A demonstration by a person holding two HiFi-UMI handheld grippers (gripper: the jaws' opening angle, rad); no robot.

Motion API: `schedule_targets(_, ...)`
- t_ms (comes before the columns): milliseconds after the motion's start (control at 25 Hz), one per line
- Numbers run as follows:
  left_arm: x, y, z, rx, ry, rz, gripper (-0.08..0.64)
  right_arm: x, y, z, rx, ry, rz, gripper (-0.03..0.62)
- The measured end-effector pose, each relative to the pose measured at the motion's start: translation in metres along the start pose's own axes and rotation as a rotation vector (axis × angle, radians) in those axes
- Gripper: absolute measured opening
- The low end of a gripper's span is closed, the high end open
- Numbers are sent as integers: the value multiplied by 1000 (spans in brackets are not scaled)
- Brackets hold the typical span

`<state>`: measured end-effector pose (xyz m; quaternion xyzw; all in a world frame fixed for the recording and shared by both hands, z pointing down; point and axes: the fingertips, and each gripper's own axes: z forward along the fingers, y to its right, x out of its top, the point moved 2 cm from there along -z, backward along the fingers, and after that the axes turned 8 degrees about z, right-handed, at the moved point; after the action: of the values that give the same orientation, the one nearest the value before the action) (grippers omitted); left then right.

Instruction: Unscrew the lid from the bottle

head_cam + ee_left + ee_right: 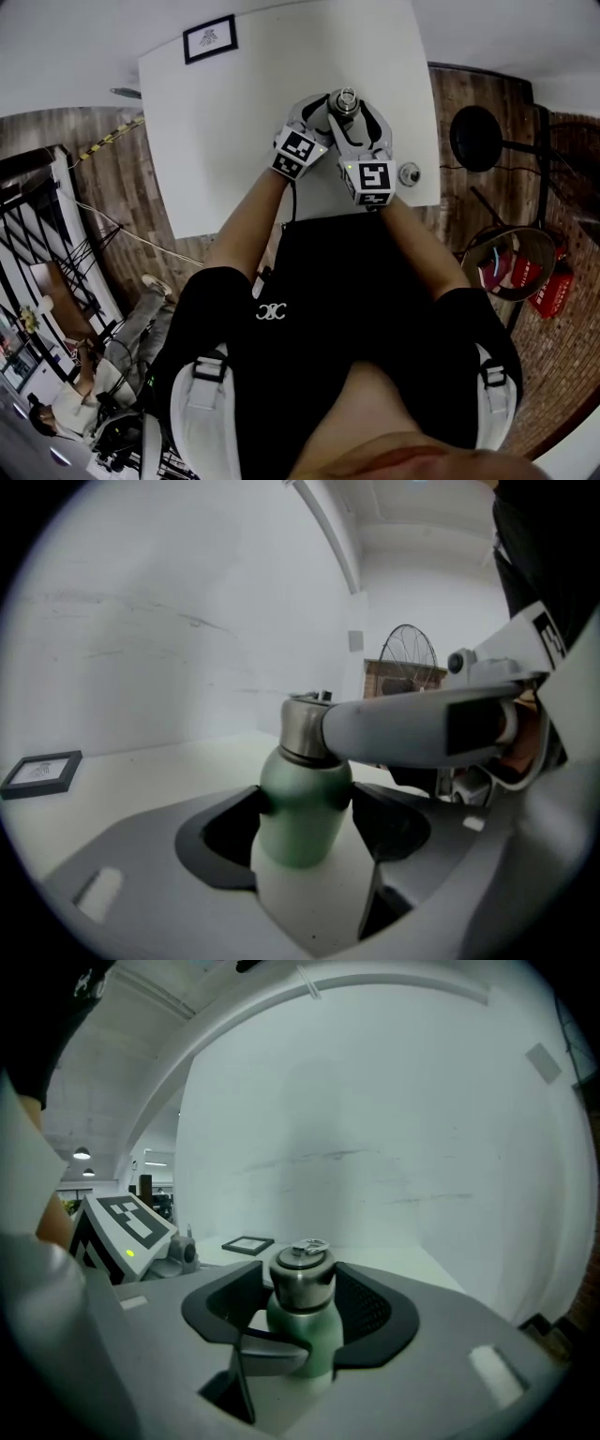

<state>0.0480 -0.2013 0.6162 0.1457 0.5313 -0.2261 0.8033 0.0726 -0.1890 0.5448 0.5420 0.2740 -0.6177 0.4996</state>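
— White table, mostly bare. What's at the left end?

— Only a black-framed picture, lying flat at the far left corner, well apart from the rest.

— And the left gripper?

— Clenched on the bottle. Both pads press the green body low down. The bottle stands upright on the table, towards the far right side.

— Can you see the lid from that side?

— Hardly. One grey jaw of the right gripper crosses in front of it. From above, both grippers cover the body and only the steel top shows between them.

— So the right one has the lid?

— Yes, its jaws are closed round the steel lid, one dark pad on either side, above the left gripper's hold.

— Anything further right?

— A small round metal piece on the table, just beside the right gripper's marker cube. Off the table, on the wood floor, a black round disc and a round tub with something red in it.
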Motion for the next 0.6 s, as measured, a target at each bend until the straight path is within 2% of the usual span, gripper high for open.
schedule_targets(40,0,-1,0,-6,0,3,360,0,3,1,-3,-4,-4,219)
schedule_targets(320,1,2,4,-15,-5,16,360,0,12,-2,138,-51,-77,218)
schedule_targets(440,1,2,-1,-12,5,9,360,3,8,0,258,-81,-111,219)
schedule_targets(600,3,2,-4,-6,15,16,360,7,9,1,476,-125,-181,219)
